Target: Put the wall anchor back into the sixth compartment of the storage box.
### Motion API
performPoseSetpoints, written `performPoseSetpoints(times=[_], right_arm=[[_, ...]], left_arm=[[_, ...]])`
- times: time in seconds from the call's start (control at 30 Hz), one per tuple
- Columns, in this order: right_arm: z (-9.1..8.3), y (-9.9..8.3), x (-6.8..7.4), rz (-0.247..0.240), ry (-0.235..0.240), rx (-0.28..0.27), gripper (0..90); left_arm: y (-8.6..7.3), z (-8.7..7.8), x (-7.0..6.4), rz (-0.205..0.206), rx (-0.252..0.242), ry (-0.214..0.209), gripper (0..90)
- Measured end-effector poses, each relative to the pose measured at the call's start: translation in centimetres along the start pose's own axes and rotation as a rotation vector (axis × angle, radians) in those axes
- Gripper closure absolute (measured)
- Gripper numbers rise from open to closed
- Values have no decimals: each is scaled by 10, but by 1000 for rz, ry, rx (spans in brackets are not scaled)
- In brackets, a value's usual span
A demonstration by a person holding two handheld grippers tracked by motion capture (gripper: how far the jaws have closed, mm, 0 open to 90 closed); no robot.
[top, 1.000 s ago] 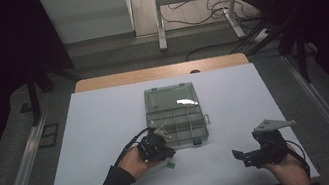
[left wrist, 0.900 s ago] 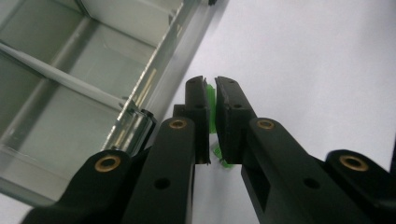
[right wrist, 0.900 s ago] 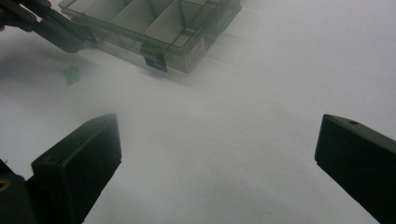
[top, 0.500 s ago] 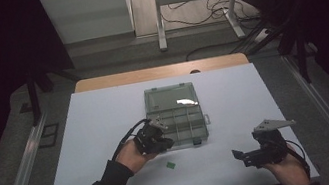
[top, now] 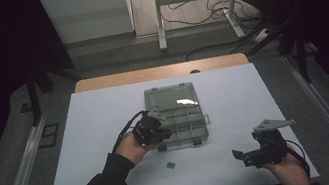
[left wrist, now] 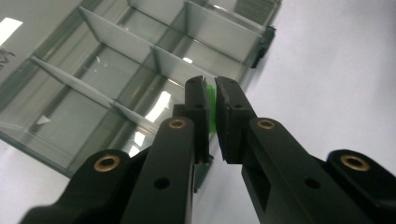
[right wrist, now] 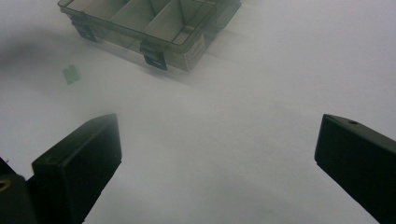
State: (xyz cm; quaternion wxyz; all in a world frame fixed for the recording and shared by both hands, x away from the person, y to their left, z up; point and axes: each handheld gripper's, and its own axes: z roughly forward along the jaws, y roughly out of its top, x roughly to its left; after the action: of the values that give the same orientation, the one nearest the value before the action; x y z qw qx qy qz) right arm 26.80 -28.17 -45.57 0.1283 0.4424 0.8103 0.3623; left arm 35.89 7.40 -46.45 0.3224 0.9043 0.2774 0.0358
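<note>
A clear compartment box (top: 176,116) lies open at the table's middle, its lid folded back. My left gripper (top: 160,132) hovers over the box's near-left corner. In the left gripper view it (left wrist: 211,100) is shut on a small green piece (left wrist: 210,106), above the box's dividers (left wrist: 140,51). A second green piece (top: 170,164) lies on the white table in front of the box, also seen as the green piece (right wrist: 70,73) in the right gripper view. My right gripper (top: 245,156) rests open near the front right edge, with bare table between its jaws.
The white table top (top: 234,96) has free room left and right of the box. A wooden strip (top: 159,72) runs along its far edge. Metal rails (top: 23,167) flank the table. The box's blue latches (right wrist: 154,60) face the right gripper.
My left gripper has lifted from the table in front of the box and moved up over its near-left corner, carrying a green piece. One green piece stays on the table. The right gripper has not moved.
</note>
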Motion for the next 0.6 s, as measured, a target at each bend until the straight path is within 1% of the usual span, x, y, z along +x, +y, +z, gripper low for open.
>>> performPoseSetpoints(times=[0.07, 0.13, 0.2, 0.23, 0.27, 0.57, 0.6], right_arm=[[0, 0, 0, 1, 1, 2, 3], [0, 0, 0, 0, 1, 2, 3], [0, 0, 0, 1, 2, 2, 3], [0, 0, 0, 0, 2, 2, 4], [0, 0, 0, 0, 2, 1, 4], [0, 0, 0, 1, 5, 2, 4], [0, 0, 0, 2, 4, 3, 5]], left_arm=[[2, 1, 2, -5, -5, 4, 842], [3, 3, 3, -28, -22, 9, 840], [4, 6, 5, -26, -17, 11, 839], [5, 6, 7, -15, -4, 14, 839], [5, 8, 8, -13, -1, 17, 838], [4, 18, 15, -40, 3, 32, 836], [4, 19, 15, -52, -3, 32, 836]])
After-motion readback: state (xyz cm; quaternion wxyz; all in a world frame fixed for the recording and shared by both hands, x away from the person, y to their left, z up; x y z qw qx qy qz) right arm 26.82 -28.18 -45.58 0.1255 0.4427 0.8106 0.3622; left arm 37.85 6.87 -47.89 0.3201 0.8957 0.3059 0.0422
